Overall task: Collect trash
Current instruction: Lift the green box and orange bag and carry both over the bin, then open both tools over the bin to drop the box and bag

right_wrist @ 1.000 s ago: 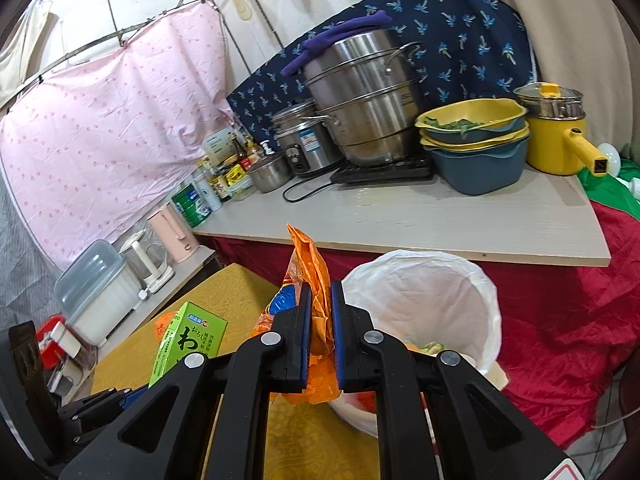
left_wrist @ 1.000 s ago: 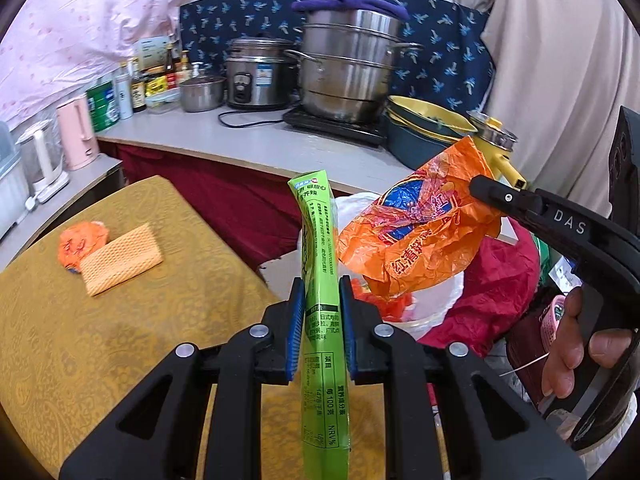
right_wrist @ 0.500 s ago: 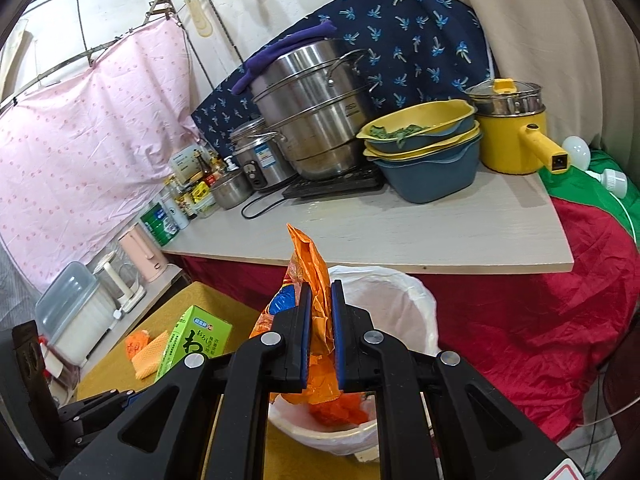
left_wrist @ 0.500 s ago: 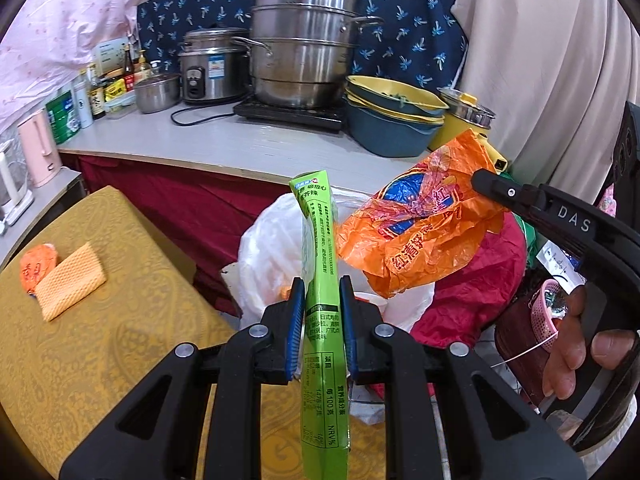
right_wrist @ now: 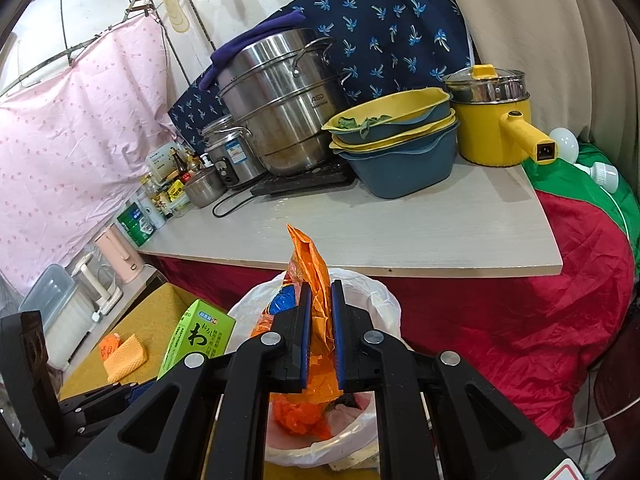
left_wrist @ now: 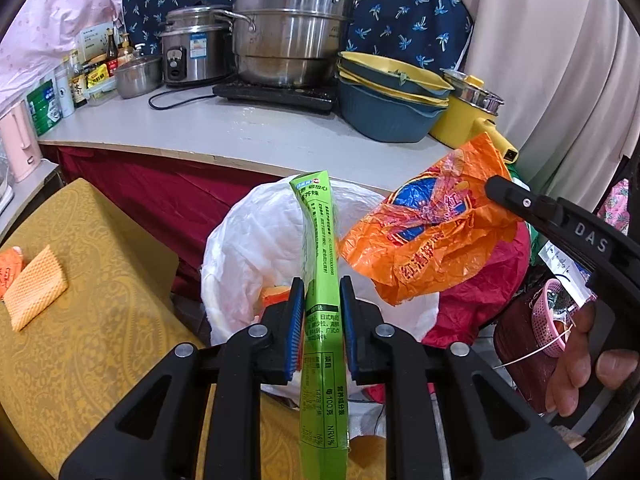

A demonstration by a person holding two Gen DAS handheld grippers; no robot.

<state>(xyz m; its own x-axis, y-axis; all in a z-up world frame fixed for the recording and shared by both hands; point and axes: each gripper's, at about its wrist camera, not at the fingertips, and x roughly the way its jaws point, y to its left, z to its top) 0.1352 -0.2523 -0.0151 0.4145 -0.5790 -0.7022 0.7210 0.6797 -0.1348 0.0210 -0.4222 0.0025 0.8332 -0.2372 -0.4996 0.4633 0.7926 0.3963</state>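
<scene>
My left gripper is shut on a flat green box, held upright on its narrow edge over the white-lined trash bin. The same green box shows at the lower left of the right wrist view. My right gripper is shut on a crumpled orange wrapper, which hangs above the bin. From the left wrist view that orange wrapper hangs off the right gripper's tip, just right of the box. Orange scraps lie inside the bin.
A yellow-clothed table at the left carries an orange mesh pad and an orange scrap. Behind the bin runs a counter with steel pots, stacked basins and a yellow pot. Red cloth lies to the right.
Both grippers have moved toward the bin with their loads, so the bin now sits right under the green box and orange wrapper. The yellow table has slid off to the left.
</scene>
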